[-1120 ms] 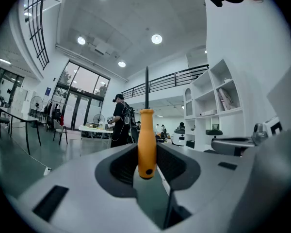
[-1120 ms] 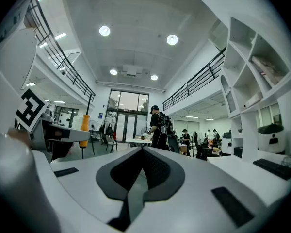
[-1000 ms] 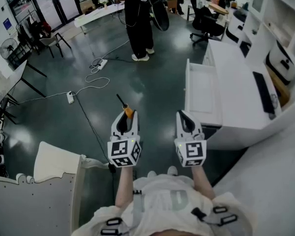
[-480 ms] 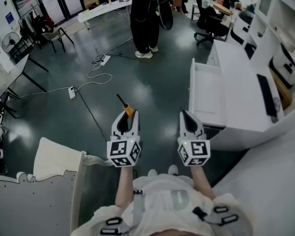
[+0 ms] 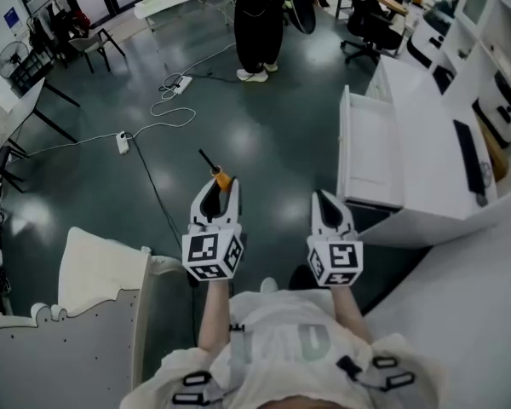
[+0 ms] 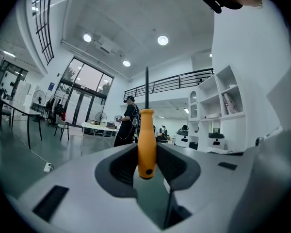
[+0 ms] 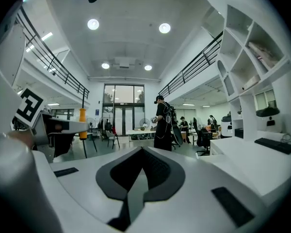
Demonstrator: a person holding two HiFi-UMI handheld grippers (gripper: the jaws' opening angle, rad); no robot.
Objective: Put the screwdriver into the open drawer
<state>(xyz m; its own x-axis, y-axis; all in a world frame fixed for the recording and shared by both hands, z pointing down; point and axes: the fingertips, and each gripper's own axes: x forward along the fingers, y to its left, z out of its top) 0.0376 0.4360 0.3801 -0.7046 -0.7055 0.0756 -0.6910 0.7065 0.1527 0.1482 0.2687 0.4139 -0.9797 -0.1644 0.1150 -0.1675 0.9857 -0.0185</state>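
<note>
Dark glossy floor (image 5: 272, 143) runs under me through an open office hall. Nearest, both my forearms reach forward side by side, with the grippers held level and their marker cubes facing up at me. My left gripper (image 5: 216, 186) has its jaws clamped on the orange handle of the screwdriver (image 6: 146, 142), black shaft pointing away from me. My right gripper (image 5: 323, 201) carries nothing, its jaws closed together. Over the last second I have stepped forward. The open drawer (image 5: 370, 147), pulled out of the white surface (image 5: 426, 135) on my right, now sits closer, just right of and beyond my right gripper. The screwdriver is not yet over it; I judge a swing rightward remains. Far off, a person (image 5: 260, 24) stands.
</note>
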